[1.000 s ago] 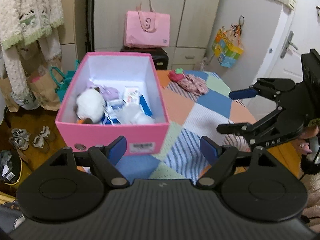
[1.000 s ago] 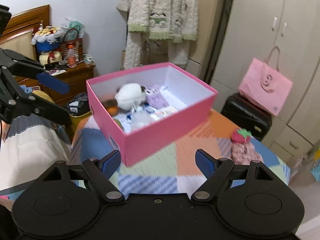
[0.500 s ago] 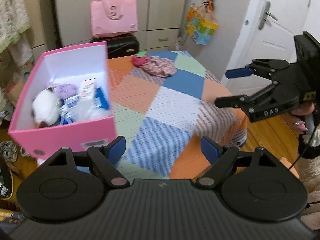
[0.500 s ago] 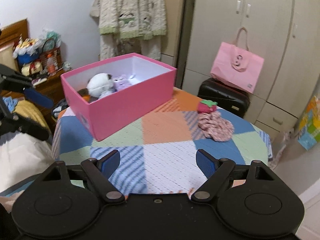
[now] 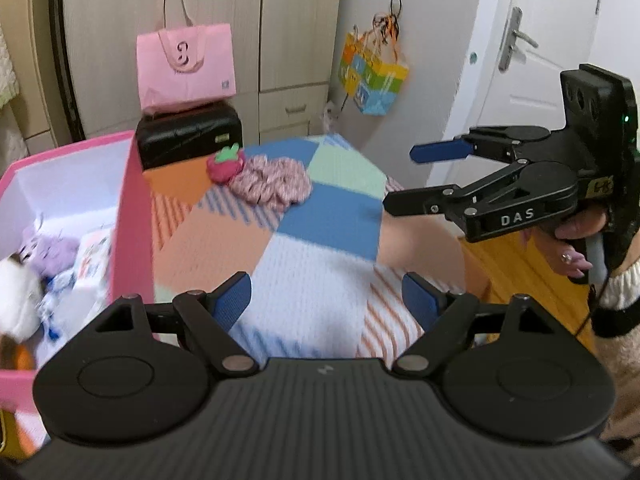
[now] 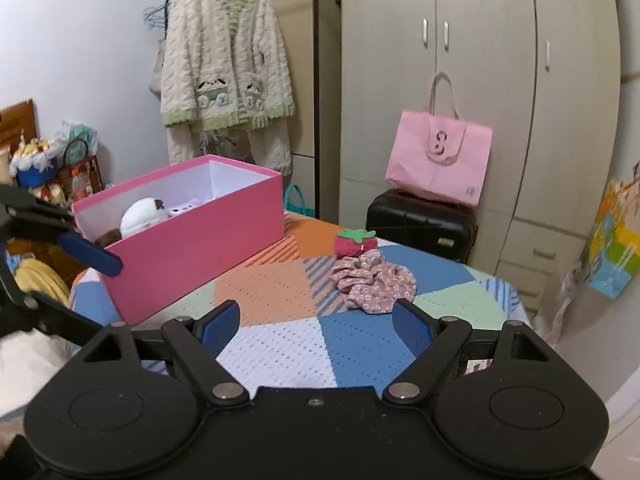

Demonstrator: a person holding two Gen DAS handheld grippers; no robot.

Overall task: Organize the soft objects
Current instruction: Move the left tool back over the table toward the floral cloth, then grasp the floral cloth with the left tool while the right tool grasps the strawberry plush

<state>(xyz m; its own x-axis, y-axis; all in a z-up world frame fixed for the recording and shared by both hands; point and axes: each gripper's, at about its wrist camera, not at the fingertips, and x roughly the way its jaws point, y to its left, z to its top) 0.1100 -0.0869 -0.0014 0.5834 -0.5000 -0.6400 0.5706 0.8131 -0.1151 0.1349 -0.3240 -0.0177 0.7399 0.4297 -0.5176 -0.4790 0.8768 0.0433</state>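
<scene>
ahead of both sets of jaws, a floral scrunchie [image 6: 374,286] and a strawberry plush [image 6: 354,242] are lying touching each other on the patchwork bench [image 6: 280,332]. the left gripper [image 5: 326,306] and the right gripper [image 6: 316,328] are hovering over the bench with jaws standing wide apart and gripping nothing. off to the left of the jaws, a pink box [image 6: 192,248] is sitting with a white plush [image 6: 142,216] and a purple plush [image 5: 52,248] lying inside.
</scene>
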